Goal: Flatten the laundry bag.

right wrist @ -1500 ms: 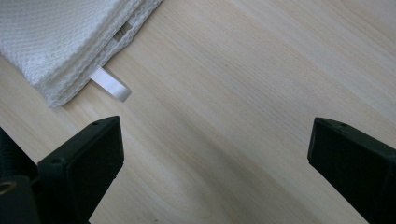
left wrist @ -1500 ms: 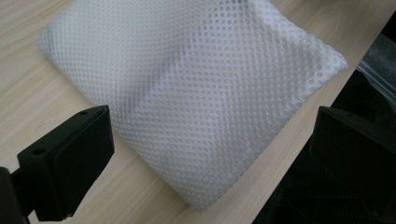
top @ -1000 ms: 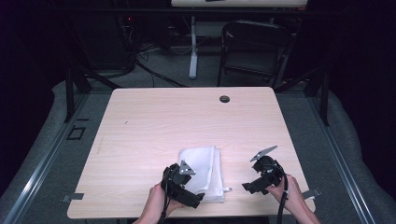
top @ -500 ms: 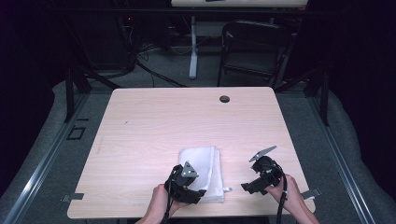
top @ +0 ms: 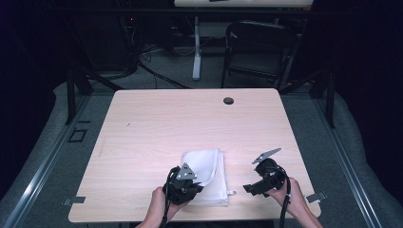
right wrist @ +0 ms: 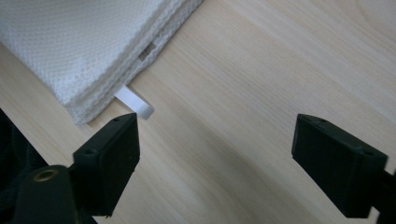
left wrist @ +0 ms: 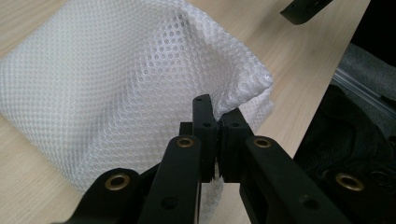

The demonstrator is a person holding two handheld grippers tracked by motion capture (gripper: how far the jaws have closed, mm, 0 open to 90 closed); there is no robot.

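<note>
Near edge of the table [top: 142, 142], high view: two hands come in from the bottom. Left hand [top: 159, 202] at about 7 o'clock of the table, right hand [top: 292, 194] at about 5 o'clock.

Left tool [top: 183, 183] sits on the near left corner of the white mesh cloth [top: 209, 171]. In the left gripper view the left tool [left wrist: 217, 126] has its jaws clenched together on a pinch of the cloth [left wrist: 116, 79]; the pinched corner is lifted into a peak, the mesh fabric sloping down from it to the wood. The cloth's honeycomb weave is plain here.

Right tool [top: 252, 187] is held just right of the cloth, at its 3 o'clock, not touching it. Grey three-cornered plate on top points to roughly 1 o'clock. In the right gripper view the right tool [right wrist: 215, 149] has its jaws spread wide, released, nothing between them but bare wood. The folded cloth edge [right wrist: 84, 46] lies at 10 o'clock of that view, several layers stacked. A small white tab [right wrist: 135, 103] sticks out from the cloth's edge, just beside the one jaw, apart from it.

Cloth as a whole: folded rectangle, near-centre of the table, close to the near edge.

Farther: small dark round grommet [top: 228, 100] at the table's 12 o'clock. Beyond the table, a dark chair [top: 259, 50] and cables [top: 142, 57] on the floor.
</note>
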